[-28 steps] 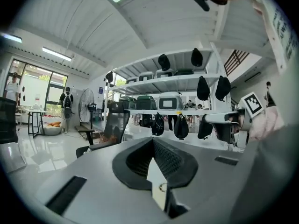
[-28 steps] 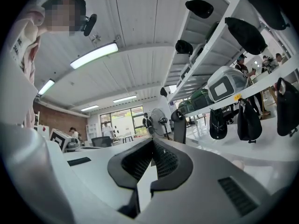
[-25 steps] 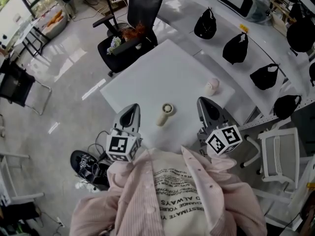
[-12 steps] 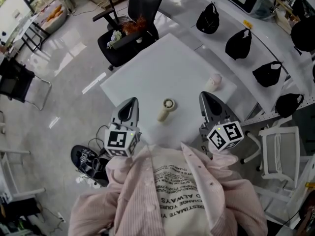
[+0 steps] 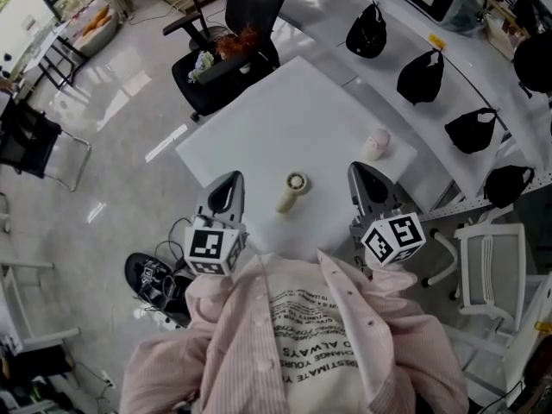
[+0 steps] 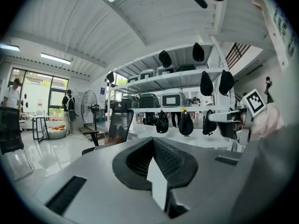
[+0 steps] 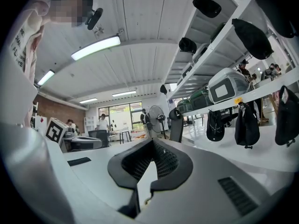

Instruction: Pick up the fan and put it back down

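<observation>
Two empty grippers held over the near edge of the table, with the fan lying between them.

At the far left corner of the white square table (image 5: 276, 119) stands a black mesh-backed office chair (image 5: 231, 37). The grey left gripper (image 5: 227, 185) hangs over the table's near left edge, its black ribbed pads pressed together with nothing between them. Just to its right, apart from both tools, the small cream hand-held fan (image 5: 291, 193) lies on its side on the tabletop, round head turned away from the person and handle pointing back toward them. The grey right gripper (image 5: 362, 179) is at the near right edge, its jaws likewise closed on nothing. Beyond it, a small pale pink rounded object (image 5: 374, 145) sits on the table, and black caps (image 5: 420, 78) hang in a row along the white shelf at the right.
</observation>
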{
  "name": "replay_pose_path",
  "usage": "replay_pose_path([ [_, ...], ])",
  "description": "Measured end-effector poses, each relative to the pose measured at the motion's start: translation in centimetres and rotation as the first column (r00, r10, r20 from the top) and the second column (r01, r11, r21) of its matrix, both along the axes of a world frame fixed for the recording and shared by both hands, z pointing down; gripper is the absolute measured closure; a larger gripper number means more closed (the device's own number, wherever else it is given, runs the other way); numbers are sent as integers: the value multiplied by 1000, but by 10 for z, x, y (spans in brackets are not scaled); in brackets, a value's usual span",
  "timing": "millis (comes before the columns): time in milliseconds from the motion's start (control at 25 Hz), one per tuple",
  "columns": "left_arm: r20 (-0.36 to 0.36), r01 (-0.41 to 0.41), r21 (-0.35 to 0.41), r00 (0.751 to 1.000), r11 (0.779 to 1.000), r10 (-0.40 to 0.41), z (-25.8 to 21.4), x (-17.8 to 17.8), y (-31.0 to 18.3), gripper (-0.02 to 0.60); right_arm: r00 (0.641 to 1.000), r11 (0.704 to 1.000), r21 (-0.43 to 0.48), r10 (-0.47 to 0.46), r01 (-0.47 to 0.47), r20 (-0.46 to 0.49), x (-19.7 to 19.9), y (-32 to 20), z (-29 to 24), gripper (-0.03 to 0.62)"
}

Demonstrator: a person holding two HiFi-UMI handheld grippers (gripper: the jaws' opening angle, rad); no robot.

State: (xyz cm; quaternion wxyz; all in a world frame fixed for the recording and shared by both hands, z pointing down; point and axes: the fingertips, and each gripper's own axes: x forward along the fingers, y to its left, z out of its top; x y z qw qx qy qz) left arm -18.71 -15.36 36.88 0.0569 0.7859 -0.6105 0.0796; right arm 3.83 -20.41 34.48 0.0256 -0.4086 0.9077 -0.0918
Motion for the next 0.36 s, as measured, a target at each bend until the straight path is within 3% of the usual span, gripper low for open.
replay_pose_path([
  [360,22,-15,-15,1000,1000,15,5,6,-1,580,1000,1000,-1,6,-6,-5,3,0,4,595],
])
